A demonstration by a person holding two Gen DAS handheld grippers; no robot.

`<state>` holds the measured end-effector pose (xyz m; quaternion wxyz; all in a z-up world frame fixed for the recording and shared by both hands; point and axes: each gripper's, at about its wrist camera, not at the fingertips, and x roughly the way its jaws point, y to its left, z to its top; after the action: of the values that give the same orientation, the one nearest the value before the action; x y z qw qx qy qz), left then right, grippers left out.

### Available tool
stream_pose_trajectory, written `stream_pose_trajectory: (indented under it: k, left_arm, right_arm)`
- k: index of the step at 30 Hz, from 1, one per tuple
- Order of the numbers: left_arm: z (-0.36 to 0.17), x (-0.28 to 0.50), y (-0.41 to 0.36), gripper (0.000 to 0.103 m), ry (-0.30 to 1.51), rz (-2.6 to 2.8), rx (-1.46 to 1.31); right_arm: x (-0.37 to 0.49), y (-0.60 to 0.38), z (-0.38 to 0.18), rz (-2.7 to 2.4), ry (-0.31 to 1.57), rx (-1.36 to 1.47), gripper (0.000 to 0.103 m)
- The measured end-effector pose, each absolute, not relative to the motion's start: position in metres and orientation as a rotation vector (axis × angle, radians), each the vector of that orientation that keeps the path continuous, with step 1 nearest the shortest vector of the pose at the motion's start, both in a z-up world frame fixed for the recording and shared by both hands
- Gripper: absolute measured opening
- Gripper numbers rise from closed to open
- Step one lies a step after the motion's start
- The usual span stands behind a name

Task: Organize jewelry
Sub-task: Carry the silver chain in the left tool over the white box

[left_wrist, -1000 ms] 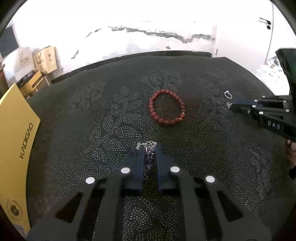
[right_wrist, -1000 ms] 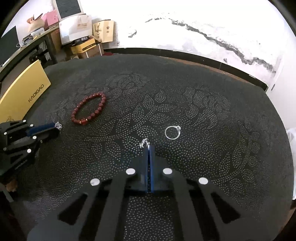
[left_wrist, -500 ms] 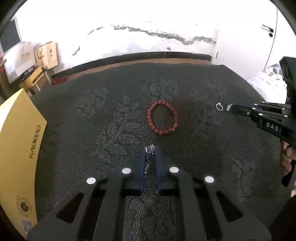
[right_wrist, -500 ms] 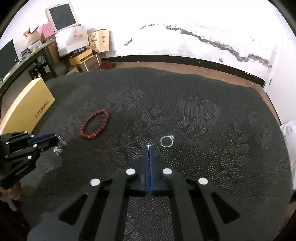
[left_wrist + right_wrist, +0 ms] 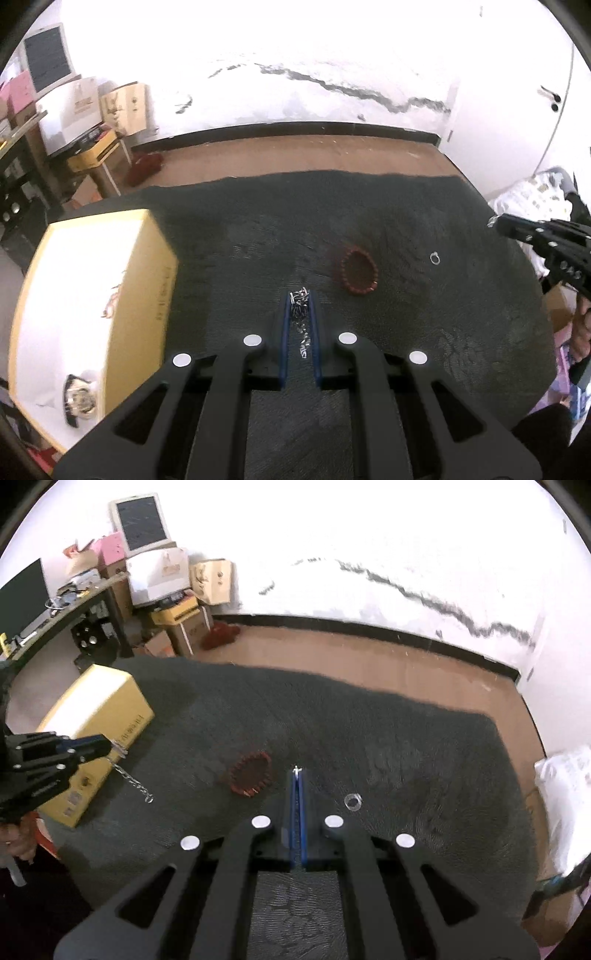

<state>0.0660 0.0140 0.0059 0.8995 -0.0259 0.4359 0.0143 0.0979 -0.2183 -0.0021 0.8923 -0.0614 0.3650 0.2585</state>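
Both claws have lifted high above the surface [image 5: 406, 369]. Left claw [image 5: 300, 295] clamps a dangling chain [image 5: 133, 782]; right claw [image 5: 296, 771] pinches something tiny. Bracelet [image 5: 359, 273] and ring [image 5: 435, 257] lie near the surface's middle.

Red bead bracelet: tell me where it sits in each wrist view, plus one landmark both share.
Left wrist view: red bead bracelet lies right of centre on the dark cloth.
Right wrist view: bracelet lies just left of centre.
Shared landmark: the silver ring, to the bracelet's right in both.
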Motion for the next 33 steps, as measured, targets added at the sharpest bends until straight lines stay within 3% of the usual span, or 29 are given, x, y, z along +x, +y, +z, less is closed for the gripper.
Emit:
stream_pose_trajectory:
  k: [8, 16, 24, 33]
  left_arm:
    - [0.072, 0.034, 0.078, 0.009, 0.883, 0.089, -0.084]
    - [0.113, -0.006, 0.151, 0.009, 0.859, 0.204, -0.074]
    - [0.117, -0.040, 0.221, 0.009, 0.864, 0.312, -0.093]
    - [0.086, -0.052, 0.294, 0.009, 0.904, 0.398, -0.166]
  right_arm:
    - [0.067, -0.159, 0.073, 0.625, 0.696, -0.165, 0.002]
    - [0.045, -0.066, 0.113, 0.748, 0.678, -0.221, 0.002]
    - [0.022, 0.049, 0.117, 0.888, 0.698, -0.279, 0.002]
    - [0.007, 0.160, 0.087, 0.984, 0.756, -0.352, 0.002]
